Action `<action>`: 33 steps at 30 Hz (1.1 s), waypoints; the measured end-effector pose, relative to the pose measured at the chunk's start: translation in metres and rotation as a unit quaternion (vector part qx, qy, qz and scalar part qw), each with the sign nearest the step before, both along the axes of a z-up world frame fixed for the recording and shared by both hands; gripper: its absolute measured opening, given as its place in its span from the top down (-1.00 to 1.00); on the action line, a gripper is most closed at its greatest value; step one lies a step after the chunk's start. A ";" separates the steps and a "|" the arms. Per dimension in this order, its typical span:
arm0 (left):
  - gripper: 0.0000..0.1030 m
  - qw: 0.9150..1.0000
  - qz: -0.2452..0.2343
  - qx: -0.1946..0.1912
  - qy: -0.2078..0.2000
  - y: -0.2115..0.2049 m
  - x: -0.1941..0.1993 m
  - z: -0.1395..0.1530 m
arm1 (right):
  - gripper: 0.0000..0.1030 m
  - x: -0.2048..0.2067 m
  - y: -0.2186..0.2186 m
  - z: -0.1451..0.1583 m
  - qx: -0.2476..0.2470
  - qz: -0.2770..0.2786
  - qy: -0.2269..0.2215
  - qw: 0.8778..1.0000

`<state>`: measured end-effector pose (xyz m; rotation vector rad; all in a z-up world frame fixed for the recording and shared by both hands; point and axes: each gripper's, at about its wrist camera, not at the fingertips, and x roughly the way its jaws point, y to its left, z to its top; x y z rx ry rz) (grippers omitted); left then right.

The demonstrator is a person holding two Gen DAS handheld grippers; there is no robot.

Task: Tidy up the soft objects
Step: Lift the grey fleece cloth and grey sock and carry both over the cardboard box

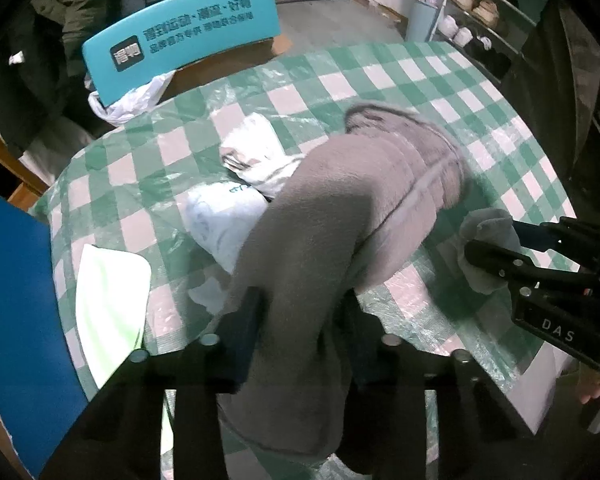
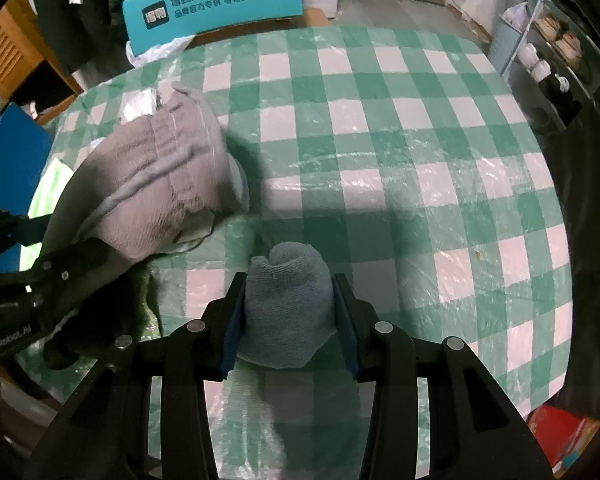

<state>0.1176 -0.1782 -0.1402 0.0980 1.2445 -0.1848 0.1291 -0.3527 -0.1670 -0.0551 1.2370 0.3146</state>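
The rolled blue sock (image 2: 288, 312) sits on the checked tablecloth (image 2: 420, 160), clamped between the right gripper (image 2: 288, 320) pads. The left gripper (image 1: 300, 320) is closed on the grey-brown garment (image 1: 340, 208) (blurred, partly draped over white bags (image 1: 224, 220)). Both grasps look made; the next move probably calls for lifting each piece and carrying it to its place.

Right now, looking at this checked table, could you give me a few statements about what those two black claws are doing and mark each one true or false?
1. The right gripper is clamped on a rolled blue-grey knitted sock. True.
2. The left gripper holds nothing. False: its fingers grip a brown-grey fuzzy garment.
3. The table is covered by a green-and-white checked plastic cloth. True.
4. The teal sign with printed characters lies flat in the middle of the table. False: it stands at the far edge.
5. Both grippers share one item. False: each grips its own.
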 end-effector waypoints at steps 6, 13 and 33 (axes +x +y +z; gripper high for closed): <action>0.43 0.999 0.014 -0.039 -0.005 0.013 -0.005 0.014 | 0.21 0.000 0.006 0.010 0.002 0.004 -0.012 1.000; 0.43 0.997 0.013 -0.068 -0.026 0.022 -0.014 0.039 | 0.21 -0.004 0.012 0.026 0.007 0.008 -0.027 1.000; 0.44 0.993 0.035 -0.083 -0.080 0.066 -0.040 0.097 | 0.21 -0.023 0.037 0.083 0.028 0.030 -0.074 0.996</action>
